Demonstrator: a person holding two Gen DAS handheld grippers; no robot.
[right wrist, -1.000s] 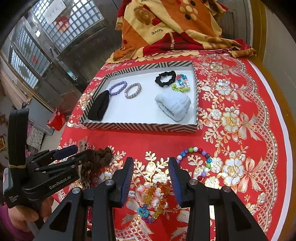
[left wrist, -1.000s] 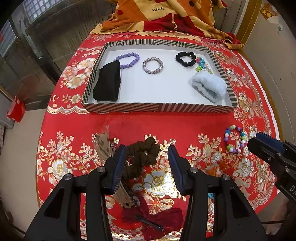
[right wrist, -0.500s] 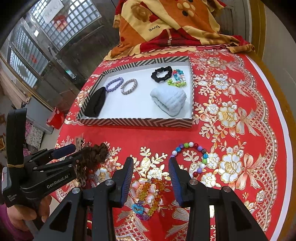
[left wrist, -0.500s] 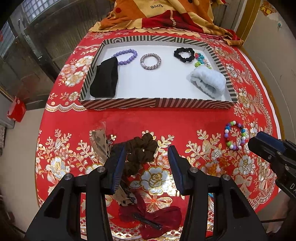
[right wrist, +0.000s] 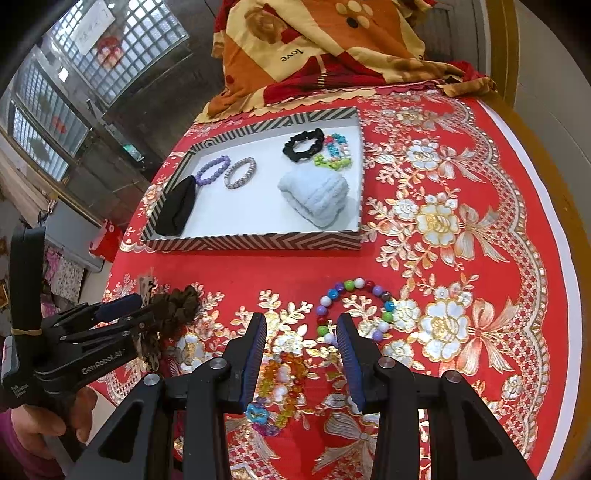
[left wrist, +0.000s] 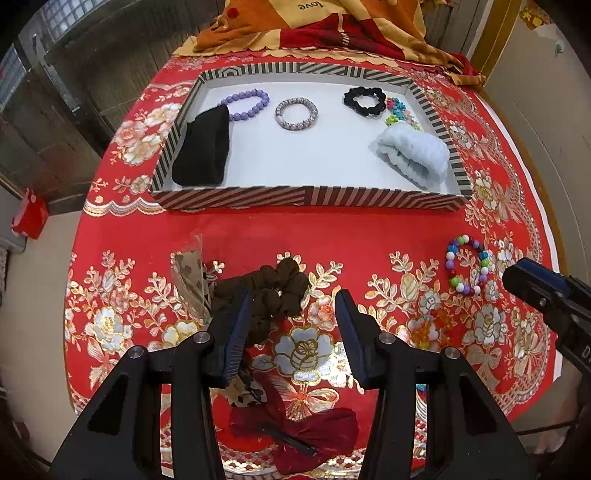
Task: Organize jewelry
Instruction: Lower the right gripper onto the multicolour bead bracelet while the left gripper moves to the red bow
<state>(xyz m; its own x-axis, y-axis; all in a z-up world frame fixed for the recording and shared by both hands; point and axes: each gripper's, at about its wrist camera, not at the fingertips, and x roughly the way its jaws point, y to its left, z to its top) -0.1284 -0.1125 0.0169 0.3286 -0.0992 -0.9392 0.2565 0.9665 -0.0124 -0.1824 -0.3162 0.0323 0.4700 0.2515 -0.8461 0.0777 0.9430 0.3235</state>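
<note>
My left gripper [left wrist: 292, 295] points down at the red tablecloth and is open. A brown scrunchie [left wrist: 275, 291] lies between its fingers, against the left one. In the right wrist view the left gripper [right wrist: 138, 310] hangs over the same scrunchie [right wrist: 173, 306]. My right gripper [right wrist: 301, 319] is open above an amber bead bracelet [right wrist: 284, 373]. A multicoloured bead bracelet [right wrist: 354, 310] lies just past its right finger. The striped tray [left wrist: 306, 195] holds a black headband [left wrist: 203, 151], a purple bracelet [left wrist: 245, 105], a silver bracelet [left wrist: 296, 113], a black scrunchie [left wrist: 364, 100] and a pale blue headband [left wrist: 413, 157].
A leopard-print hair piece [left wrist: 192, 277] and a dark red bow clip [left wrist: 306, 432] lie near the left gripper. A blue heart bead string [right wrist: 258, 411] sits below the amber bracelet. A folded blanket [left wrist: 332, 22] covers the table's far end. The table edge curves along the right.
Both views have shifted only slightly. Both grippers stay open as before, and no item has been moved, taken hold of or let go.
</note>
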